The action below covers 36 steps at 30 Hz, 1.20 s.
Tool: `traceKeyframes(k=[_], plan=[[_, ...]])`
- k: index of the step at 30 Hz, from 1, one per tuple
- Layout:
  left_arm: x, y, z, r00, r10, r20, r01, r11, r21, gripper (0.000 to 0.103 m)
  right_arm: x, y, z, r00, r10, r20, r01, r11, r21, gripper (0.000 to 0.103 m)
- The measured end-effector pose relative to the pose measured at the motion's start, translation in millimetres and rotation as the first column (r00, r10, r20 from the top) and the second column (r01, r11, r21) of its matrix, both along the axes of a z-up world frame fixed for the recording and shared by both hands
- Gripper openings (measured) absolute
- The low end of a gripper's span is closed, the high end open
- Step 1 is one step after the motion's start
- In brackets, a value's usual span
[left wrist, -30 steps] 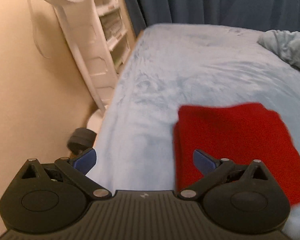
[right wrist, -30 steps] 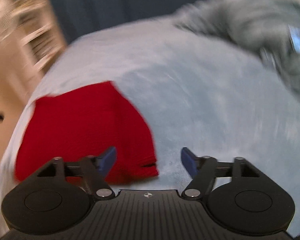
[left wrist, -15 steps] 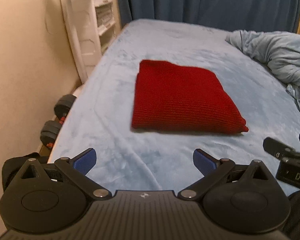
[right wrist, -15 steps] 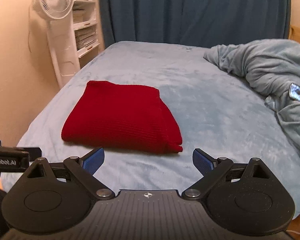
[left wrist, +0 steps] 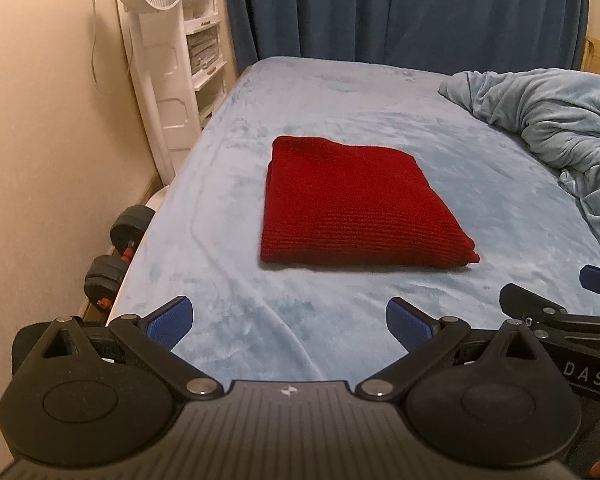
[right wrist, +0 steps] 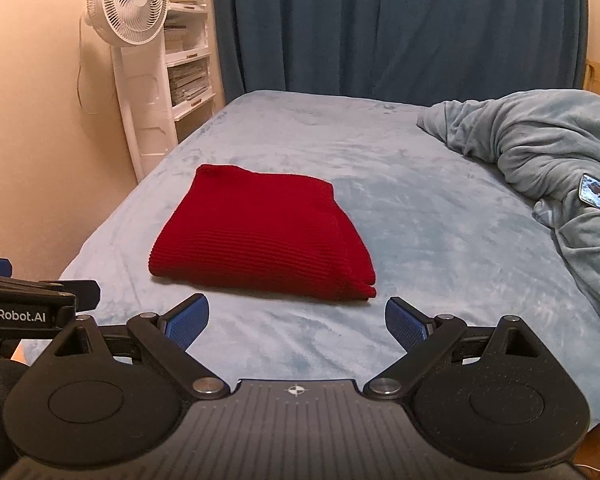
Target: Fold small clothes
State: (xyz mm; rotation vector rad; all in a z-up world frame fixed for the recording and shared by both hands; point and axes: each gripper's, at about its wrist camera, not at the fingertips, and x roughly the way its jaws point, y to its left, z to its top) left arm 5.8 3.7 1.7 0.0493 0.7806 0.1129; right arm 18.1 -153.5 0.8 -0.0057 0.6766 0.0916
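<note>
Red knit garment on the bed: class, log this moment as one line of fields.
red knit garment: folded, flat on bed | left gripper: open, clear | right gripper: open, clear

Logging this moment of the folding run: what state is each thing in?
red knit garment: folded flat on the bed, untouched.
left gripper: open, empty, short of the garment.
right gripper: open, empty, short of the garment.
blanket: bunched up at the bed's right side.

Folded red knit (right wrist: 260,240) on blue bed (right wrist: 420,220), right gripper (right wrist: 296,320) jaws apart
</note>
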Motion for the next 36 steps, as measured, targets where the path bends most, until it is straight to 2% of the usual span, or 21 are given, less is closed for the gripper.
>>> traceKeyframes(k=[19, 36], plan=[[1.6, -1.7, -7.0, 0.999, -0.006, -0.033, 0.006, 1.000, 0.005, 0.103, 3.9, -0.1, -7.4, 0.999, -0.010, -0.049, 0.011, 1.000, 0.023, 0.095], [1.0, -1.5, -9.5, 1.000, 0.003, -0.030, -0.003, 1.000, 0.025, 0.103, 2.2, -0.4, -7.5, 0.999, -0.009, -0.047, 0.010, 1.000, 0.021, 0.095]])
